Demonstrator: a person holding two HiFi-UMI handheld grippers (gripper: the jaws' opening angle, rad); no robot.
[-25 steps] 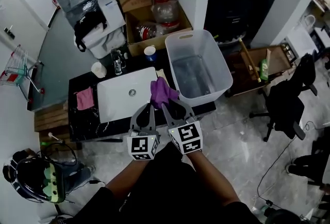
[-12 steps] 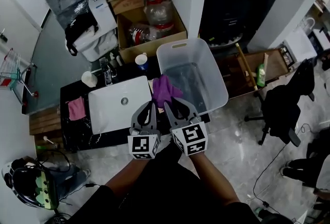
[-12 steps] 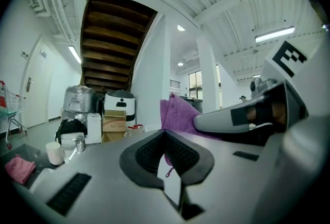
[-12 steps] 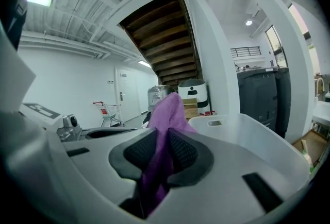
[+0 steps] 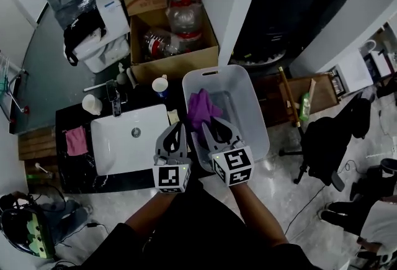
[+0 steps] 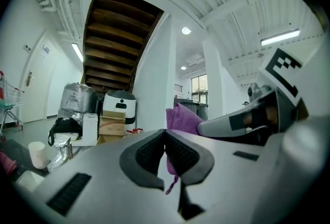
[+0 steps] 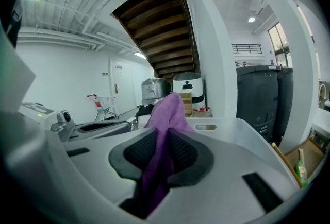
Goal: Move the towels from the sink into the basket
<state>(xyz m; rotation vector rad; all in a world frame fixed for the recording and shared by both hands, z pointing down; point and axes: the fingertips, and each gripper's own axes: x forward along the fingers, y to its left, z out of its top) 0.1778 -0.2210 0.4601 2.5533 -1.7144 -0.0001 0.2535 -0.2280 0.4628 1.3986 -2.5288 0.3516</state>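
We've swung the towel (image 5: 202,111) over the basket (image 5: 254,100), three o'clock of the sink (image 5: 124,146), with left gripper (image 5: 178,128) and right gripper (image 5: 212,126) fingers clamped on it for dropping.

The head view looks steeply down from high above on the sink (image 5: 127,138), the basket (image 5: 255,115), the left gripper (image 5: 178,129) and the right gripper (image 5: 211,126). Each gripper view sits close behind its own jaws, facing roughly level toward the staircase (image 6: 113,37). All three views share the purple towel (image 5: 201,107).

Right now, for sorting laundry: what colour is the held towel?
Purple towel, clearest in right gripper view.
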